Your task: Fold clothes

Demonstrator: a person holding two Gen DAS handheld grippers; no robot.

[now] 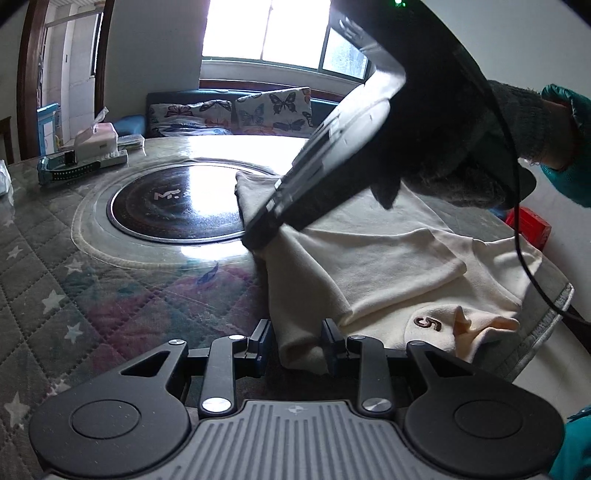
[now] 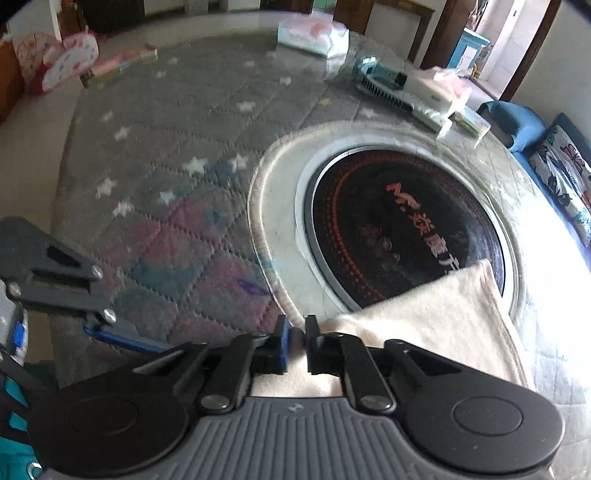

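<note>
A cream garment (image 1: pixel 373 254) with a brown "5" patch (image 1: pixel 427 324) lies partly folded on the quilted table, its far edge over the black round hob. My left gripper (image 1: pixel 297 341) has its jaws around a fold at the garment's near corner, apparently gripping it. My right gripper (image 1: pixel 258 236) reaches in from the upper right and pinches the cloth's left edge. In the right wrist view the right gripper (image 2: pixel 295 341) is nearly closed on the edge of the cream cloth (image 2: pixel 436 325). The left gripper shows in the right wrist view (image 2: pixel 92 321) at the far left.
The black hob (image 2: pixel 402 229) sits in the table's middle, ringed in glass. A teal brush (image 2: pixel 380 79), tissue packs (image 2: pixel 314 35) and boxes lie along the far edge. A grey garment (image 1: pixel 546 321) hangs at the table's right edge. A butterfly-print sofa (image 1: pixel 236 114) stands beyond.
</note>
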